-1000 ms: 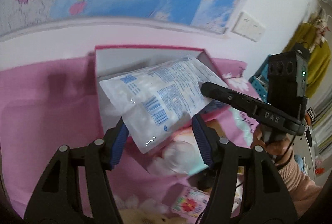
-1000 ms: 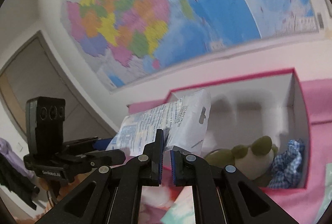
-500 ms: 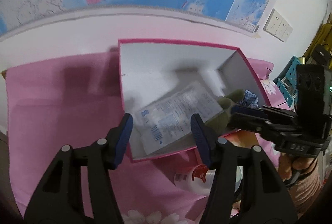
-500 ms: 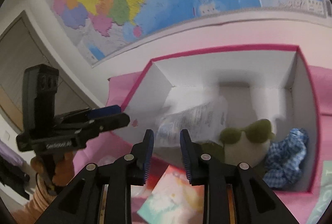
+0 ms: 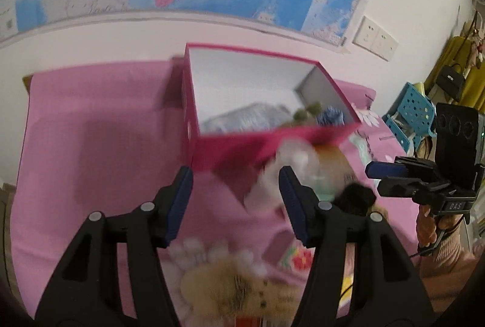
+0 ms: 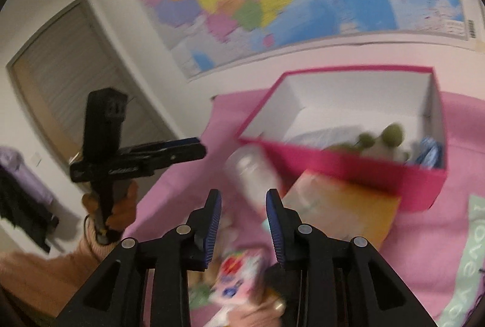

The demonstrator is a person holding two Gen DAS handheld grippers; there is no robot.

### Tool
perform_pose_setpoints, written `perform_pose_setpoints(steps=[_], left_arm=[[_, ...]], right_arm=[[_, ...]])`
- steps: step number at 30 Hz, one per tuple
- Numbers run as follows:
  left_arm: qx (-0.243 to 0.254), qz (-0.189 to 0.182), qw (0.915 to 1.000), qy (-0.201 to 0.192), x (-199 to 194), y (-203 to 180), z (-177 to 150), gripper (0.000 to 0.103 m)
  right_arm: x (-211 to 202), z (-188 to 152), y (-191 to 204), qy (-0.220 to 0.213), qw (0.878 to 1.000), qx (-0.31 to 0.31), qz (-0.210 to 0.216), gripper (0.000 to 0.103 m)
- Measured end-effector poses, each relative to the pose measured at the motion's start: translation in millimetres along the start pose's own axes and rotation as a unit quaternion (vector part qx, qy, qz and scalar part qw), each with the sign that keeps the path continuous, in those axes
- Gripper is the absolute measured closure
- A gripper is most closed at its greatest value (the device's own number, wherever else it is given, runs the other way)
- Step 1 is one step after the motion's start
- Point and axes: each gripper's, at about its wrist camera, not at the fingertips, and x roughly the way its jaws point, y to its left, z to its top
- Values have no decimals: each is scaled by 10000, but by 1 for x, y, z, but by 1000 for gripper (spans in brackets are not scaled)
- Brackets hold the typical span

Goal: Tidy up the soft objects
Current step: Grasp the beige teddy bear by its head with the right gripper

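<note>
The printed plastic packet (image 5: 251, 118) has left both tools and now lies inside the pink box (image 5: 260, 142), ahead of them. Left tool (image 5: 235, 193) half open, empty; right tool (image 6: 242, 205) opening, empty. Next soft item awaits.

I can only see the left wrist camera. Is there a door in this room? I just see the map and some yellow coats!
Observer: Yes. The right wrist camera shows a grey door in the wall to the left of the map.
Operator: Cool! What's lying in front of the pink box? It's blurry for me.
Observer: A flat orange-yellow pack lies against the front wall of the pink box.
Operator: What's the other gripper doing?
Observer: The jaws of the right gripper are opening and grip nothing. A pale bottle lies just past their tips.
</note>
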Motion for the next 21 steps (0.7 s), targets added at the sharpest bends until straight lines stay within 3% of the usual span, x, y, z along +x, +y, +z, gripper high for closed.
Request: perform_pose_setpoints(steps=[5, 12, 21], left_arm=[[45, 172, 9994, 290, -1, 2, -39, 43], [-67, 127, 9973, 726, 10, 9, -75, 43], [-100, -38, 9964, 840, 12, 14, -91, 43]], right_arm=[[14, -32, 25, 419, 9980, -104, 466, 72], [55, -74, 50, 1148, 9910, -79, 684, 72], [88, -78, 62, 1252, 9919, -112, 166, 72]])
